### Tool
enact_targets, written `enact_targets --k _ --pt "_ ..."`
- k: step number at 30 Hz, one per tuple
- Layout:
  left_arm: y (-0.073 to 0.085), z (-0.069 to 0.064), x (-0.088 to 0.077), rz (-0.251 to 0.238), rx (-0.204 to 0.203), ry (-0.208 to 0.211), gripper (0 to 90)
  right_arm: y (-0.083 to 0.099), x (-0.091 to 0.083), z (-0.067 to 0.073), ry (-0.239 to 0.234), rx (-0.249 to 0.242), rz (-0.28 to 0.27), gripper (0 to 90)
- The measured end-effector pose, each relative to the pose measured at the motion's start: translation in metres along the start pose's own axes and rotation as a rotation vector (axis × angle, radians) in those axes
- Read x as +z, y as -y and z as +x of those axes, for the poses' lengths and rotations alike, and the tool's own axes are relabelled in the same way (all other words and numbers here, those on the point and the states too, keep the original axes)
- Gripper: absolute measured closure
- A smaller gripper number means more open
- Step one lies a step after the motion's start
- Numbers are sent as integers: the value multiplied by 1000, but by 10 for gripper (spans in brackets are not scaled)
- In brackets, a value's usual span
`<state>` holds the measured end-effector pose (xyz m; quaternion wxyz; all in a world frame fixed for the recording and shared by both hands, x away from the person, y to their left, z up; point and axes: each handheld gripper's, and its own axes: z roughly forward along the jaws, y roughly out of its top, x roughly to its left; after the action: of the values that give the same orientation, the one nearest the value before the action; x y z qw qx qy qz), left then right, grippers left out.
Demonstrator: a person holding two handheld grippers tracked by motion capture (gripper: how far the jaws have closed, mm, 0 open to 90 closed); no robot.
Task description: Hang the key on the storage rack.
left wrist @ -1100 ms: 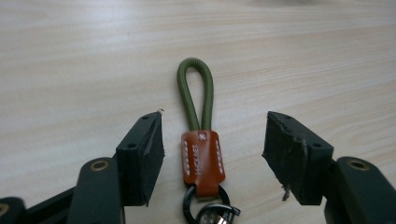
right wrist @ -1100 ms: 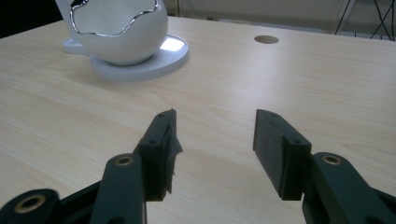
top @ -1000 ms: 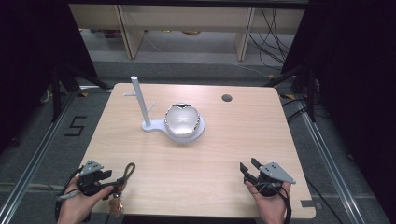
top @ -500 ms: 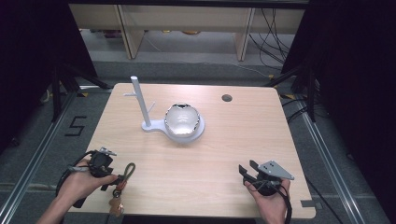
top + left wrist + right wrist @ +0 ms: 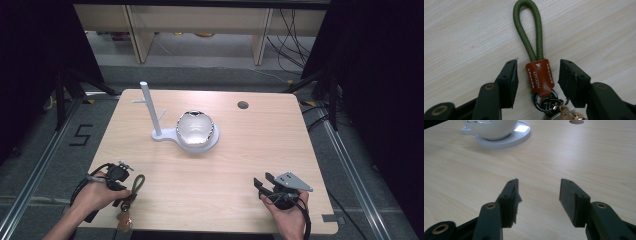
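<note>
A keychain lies on the wooden table (image 5: pixel 225 170) near its front left corner: an olive-green rope loop (image 5: pixel 527 30), a brown leather tab (image 5: pixel 540 76) and dark metal rings (image 5: pixel 547 102). My left gripper (image 5: pixel 538 75) straddles the leather tab, its jaws have just been closing, and gaps remain on both sides, so the pads do not press it. In the high view that gripper (image 5: pixel 122 187) sits over the keychain (image 5: pixel 135 185). My right gripper (image 5: pixel 262 186) rests at the front right, open with nothing between its jaws (image 5: pixel 539 200).
A white stand with a thin upright post (image 5: pixel 149 107) and a round base carrying a shiny silver bowl (image 5: pixel 194 128) sits at the table's middle back. A round cable hole (image 5: pixel 243 105) lies behind it to the right. Dark floor surrounds the table.
My left gripper has shifted over the keychain and its jaws have narrowed around the leather tab. The right gripper has stayed where it was.
</note>
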<state>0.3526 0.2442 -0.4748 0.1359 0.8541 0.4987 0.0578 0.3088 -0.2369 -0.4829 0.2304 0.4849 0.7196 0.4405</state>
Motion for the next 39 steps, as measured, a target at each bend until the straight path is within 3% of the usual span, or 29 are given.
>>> enact_targets --k 1,2,3,4,5,6,7,12,13,14,22,23,25,28,30,32,34,35,36,39 --pt "0 0 0 11 -5 -4 502 0 1 0 0 -1 -1 507" --pt "1 -5 1 18 -73 7 510 1 0 4 1 47 19 507" --pt "-1 -1 1 26 -11 -11 524 1 2 0 -5 -1 5 506" --pt "-1 -2 1 33 -15 -13 524 1 2 0 -5 -1 5 506" --pt "0 -7 2 46 -78 -8 530 1 2 0 -7 1 2 506" --pt "0 -5 2 45 -40 -11 541 1 2 0 -5 3 1 506" --pt "0 -9 3 47 -85 -11 541 1 2 0 -5 3 1 506" --pt "-2 -11 6 77 -59 -25 556 1 2 1 -5 1 8 506" --pt "-3 -11 6 87 -52 -29 561 2 1 4 -3 38 19 505" --pt "-3 -11 7 89 -50 -34 562 2 4 1 -20 1 1 505" --pt "-3 -14 9 124 -21 -50 579 3 5 1 -24 6 4 505" --pt "-3 -14 11 116 -32 -42 583 3 3 4 -18 40 30 505" --pt "-3 -13 11 104 -17 -49 588 3 2 5 -17 41 38 505" --pt "-3 -14 11 113 -29 -36 607 3 3 4 -20 42 32 505" --pt "-3 -14 11 116 -32 -32 625 3 3 4 -21 38 25 505" --pt "-4 -12 11 110 -37 -17 649 3 4 0 -18 -1 12 505" --pt "-3 -11 11 107 -36 -9 661 4 4 0 -19 2 5 505" --pt "-2 -11 10 104 -31 -11 661 4 4 1 -20 5 7 505" --pt "-1 -11 10 105 -24 -7 667 4 4 4 -30 50 13 505" --pt "0 -11 10 92 -29 -3 670 4 2 4 -21 52 28 505"
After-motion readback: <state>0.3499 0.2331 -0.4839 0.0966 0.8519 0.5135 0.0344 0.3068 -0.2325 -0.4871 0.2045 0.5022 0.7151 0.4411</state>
